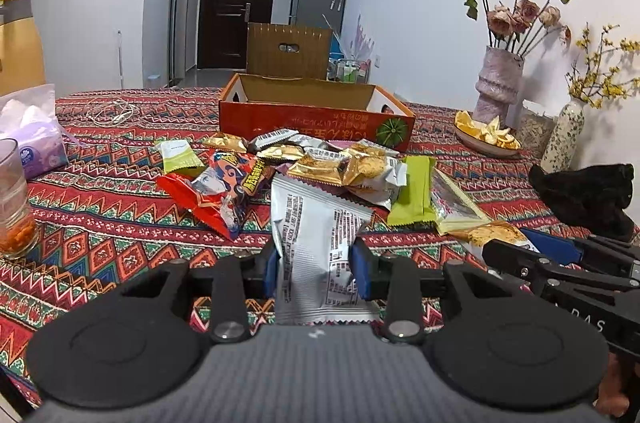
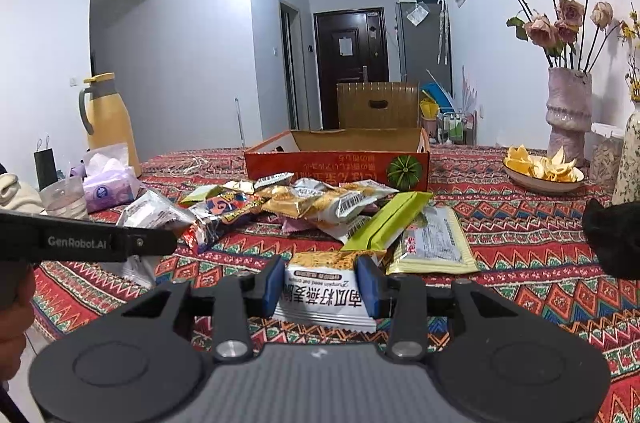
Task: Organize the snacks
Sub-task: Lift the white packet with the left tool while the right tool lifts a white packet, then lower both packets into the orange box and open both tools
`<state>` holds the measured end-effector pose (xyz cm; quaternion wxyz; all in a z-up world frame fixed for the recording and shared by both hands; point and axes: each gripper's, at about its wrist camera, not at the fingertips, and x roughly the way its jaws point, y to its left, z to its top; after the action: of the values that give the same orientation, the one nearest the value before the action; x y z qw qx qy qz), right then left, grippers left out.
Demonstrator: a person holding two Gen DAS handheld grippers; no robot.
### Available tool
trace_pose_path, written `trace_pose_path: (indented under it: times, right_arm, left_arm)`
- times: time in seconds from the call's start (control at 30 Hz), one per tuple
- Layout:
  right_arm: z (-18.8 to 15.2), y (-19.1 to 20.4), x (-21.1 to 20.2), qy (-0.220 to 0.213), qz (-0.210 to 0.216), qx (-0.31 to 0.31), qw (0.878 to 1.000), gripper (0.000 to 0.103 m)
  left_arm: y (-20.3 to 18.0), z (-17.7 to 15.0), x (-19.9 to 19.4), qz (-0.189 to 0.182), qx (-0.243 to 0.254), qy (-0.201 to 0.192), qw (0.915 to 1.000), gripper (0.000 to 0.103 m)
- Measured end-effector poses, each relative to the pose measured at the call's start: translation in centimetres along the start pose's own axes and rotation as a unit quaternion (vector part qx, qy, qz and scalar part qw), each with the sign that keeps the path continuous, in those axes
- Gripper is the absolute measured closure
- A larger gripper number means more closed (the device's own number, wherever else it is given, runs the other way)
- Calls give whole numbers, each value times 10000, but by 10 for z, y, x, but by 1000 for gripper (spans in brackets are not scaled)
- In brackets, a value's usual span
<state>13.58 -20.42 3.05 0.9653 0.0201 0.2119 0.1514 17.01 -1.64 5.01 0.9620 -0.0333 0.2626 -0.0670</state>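
Note:
My left gripper is shut on a silver snack packet, held upright above the patterned tablecloth. My right gripper is shut on a white and gold oat crisp packet, low over the table. A pile of snack packets lies in front of an open orange cardboard box; the pile and the box also show in the right wrist view. A green packet and a flat yellow-edged packet lie just beyond my right gripper. The right gripper shows in the left wrist view.
A tissue pack and a glass jar stand at the left. A vase of dried roses, a bowl of peels, a small floral vase and a black cloth are at the right. A yellow thermos stands far left.

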Motion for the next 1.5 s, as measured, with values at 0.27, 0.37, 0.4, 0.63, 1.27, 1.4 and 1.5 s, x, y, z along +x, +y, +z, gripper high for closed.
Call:
trace_pose_path:
  times: [0.27, 0.37, 0.4, 0.63, 1.27, 1.4, 1.5]
  right_arm:
    - [22, -9, 20, -112, -7, -46, 9999, 64]
    - [43, -20, 39, -184, 50, 38, 9998, 64]
    - [51, -24, 46, -207, 76, 56, 9997, 64]
    - [123, -51, 120, -377, 303, -113, 9988, 64]
    - [231, -105, 466, 1446, 81, 261, 9891, 64]
    - [222, -112, 517, 2065, -158, 303, 9779, 65]
    - [218, -118, 535, 2278, -97, 568, 9720, 63]
  left_arm:
    - [11, 33, 22, -3, -15, -196, 9998, 66]
    - [18, 57, 41, -91, -88, -287, 9995, 66]
    - [20, 66, 49, -136, -111, -302, 9994, 66]
    - [33, 147, 130, -347, -138, -323, 9988, 67]
    - [71, 272, 450, -253, -1014, 1576, 9820, 68]
    - [78, 263, 497, -153, -1025, 1948, 9754, 67]
    - [90, 257, 517, -265, -1391, 2166, 9659, 66]
